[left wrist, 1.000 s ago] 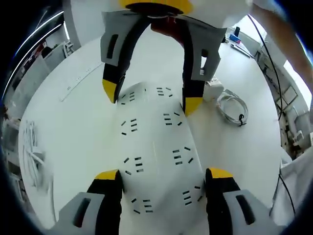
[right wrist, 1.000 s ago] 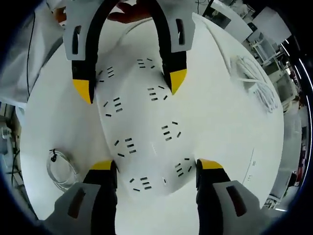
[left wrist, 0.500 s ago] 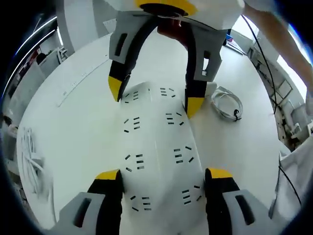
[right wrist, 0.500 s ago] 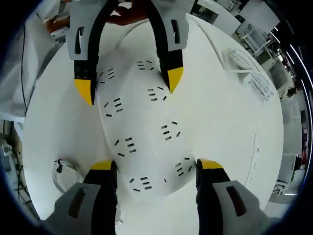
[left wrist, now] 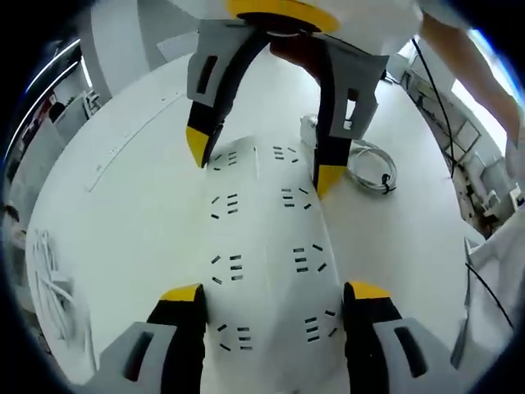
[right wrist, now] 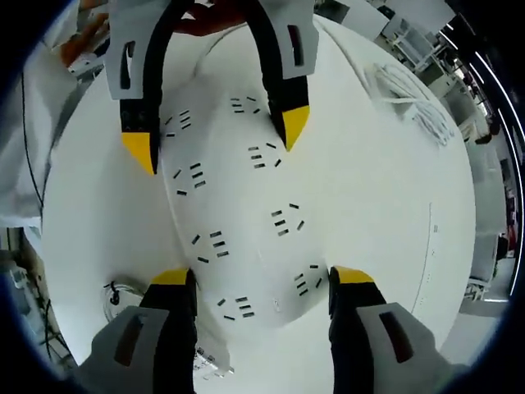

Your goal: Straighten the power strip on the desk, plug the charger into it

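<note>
White round desk (left wrist: 115,205) carries long white multi-socket power strip (left wrist: 262,271). Left gripper (left wrist: 271,297) straddles near end, jaws spread, clasping nothing; right gripper (left wrist: 261,166) straddles far end likewise. Coiled white charger cable (left wrist: 373,168) beyond.

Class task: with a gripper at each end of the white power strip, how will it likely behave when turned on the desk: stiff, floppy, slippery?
The power strip looks like a wide, flat, hard shell, so it probably turns as one stiff piece. The smooth white desk suggests it may slide easily. With the left gripper and right gripper straddling opposite ends, it should pivot rather than tip.
</note>
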Available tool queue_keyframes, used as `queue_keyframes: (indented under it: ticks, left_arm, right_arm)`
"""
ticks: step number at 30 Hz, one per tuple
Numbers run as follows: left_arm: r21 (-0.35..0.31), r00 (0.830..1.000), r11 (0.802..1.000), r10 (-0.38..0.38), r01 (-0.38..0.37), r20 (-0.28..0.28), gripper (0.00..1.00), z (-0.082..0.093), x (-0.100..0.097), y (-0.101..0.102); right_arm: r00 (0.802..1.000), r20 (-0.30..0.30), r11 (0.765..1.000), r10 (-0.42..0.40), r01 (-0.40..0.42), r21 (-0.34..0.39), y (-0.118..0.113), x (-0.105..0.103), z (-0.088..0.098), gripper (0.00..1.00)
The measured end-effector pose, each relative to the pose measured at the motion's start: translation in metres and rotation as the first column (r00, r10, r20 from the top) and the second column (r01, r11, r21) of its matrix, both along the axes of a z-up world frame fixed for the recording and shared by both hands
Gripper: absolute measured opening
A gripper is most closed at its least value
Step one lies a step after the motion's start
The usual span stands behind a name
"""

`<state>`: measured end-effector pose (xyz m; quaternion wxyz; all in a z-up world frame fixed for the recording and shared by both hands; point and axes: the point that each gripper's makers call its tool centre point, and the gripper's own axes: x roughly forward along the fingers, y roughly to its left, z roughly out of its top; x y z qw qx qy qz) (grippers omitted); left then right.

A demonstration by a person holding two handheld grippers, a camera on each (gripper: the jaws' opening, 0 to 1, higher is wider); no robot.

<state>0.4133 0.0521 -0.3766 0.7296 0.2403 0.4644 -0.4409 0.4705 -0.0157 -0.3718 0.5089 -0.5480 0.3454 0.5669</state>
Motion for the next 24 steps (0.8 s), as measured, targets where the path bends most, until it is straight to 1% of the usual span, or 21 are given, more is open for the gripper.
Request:
queue_keyframes:
  ticks: [7,18,24]
  left_arm:
    - [-0.017,1.000,1.000,-0.018,0.018,0.006,0.68,0.001,-0.002,0.001]
    - [-0.022,0.999,0.998,-0.051,0.052,0.013,0.68,0.001,-0.004,0.000]
    - [-0.011,0.998,0.998,-0.055,0.056,0.018,0.69,0.001,-0.004,-0.001]
  right_arm:
    - [0.999,0.002,0.999,-0.051,0.051,-0.005,-0.006,-0.008,0.001,0.64]
    - [0.996,0.004,0.995,-0.094,0.094,-0.021,-0.011,-0.016,0.001,0.64]
    - [0.997,-0.023,0.997,-0.076,0.077,0.029,-0.012,-0.015,0.002,0.65]
